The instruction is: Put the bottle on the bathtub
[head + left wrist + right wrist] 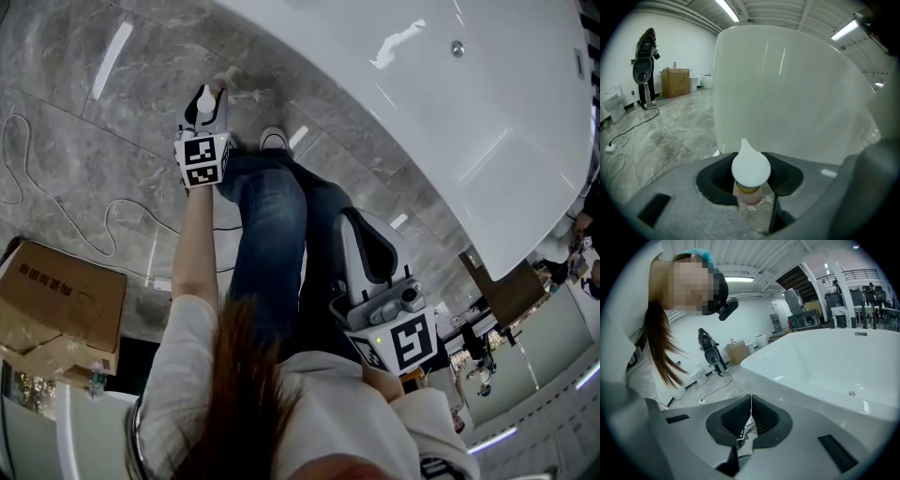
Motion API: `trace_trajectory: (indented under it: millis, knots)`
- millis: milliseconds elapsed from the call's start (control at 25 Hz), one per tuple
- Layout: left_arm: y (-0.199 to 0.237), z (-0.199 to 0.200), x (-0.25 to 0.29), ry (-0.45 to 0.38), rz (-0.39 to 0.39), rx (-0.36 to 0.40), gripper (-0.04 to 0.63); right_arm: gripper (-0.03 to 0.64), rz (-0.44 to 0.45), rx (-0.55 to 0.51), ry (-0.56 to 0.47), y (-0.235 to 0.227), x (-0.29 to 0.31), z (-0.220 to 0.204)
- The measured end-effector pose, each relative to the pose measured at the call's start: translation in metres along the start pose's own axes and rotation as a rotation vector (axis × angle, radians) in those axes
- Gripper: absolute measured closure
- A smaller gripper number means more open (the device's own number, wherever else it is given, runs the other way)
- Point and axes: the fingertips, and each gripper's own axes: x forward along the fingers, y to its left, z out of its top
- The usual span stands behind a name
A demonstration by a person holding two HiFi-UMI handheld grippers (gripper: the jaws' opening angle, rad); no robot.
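Head view first: the left gripper (211,94) is stretched out low over the grey marble floor (75,122), just beside the curved outer wall of the white bathtub (469,141). The bottle (202,105) sits in its jaws, only the white cap showing from up here, so it's over the floor and not on the tub yet. The right gripper (351,221) hangs in close by the person's jeans (272,234). There's a cardboard box (56,300) off to the left and a cable (56,187) snaking over the floor

Left gripper view: the jaws are clamped on the bottle, one pad on each side below its white teardrop cap, with a yellow ring and a pinkish body under that. The tub's outer wall fills most of the picture right ahead. Far back there's another box and a toilet by the wall

Right gripper view: jaws pressed together, pads meeting in a thin line with nothing between them. It looks across the tub's rim into the basin, drain visible, with the person leaning over at the left
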Motion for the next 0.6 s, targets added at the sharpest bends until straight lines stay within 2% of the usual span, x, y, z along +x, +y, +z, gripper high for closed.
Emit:
trace_trajectory:
  millis: [320, 600]
  knots:
    - [0.007, -0.029, 0.039, 0.094, -0.013, 0.016, 0.436, 0.603, -0.035, 0.012, 0.005, -0.010, 0.010, -0.006]
    - [0.009, -0.041, 0.053, 0.142, -0.026, 0.014, 0.436, 0.603, -0.042, 0.019, 0.006, -0.009, 0.013, -0.008]
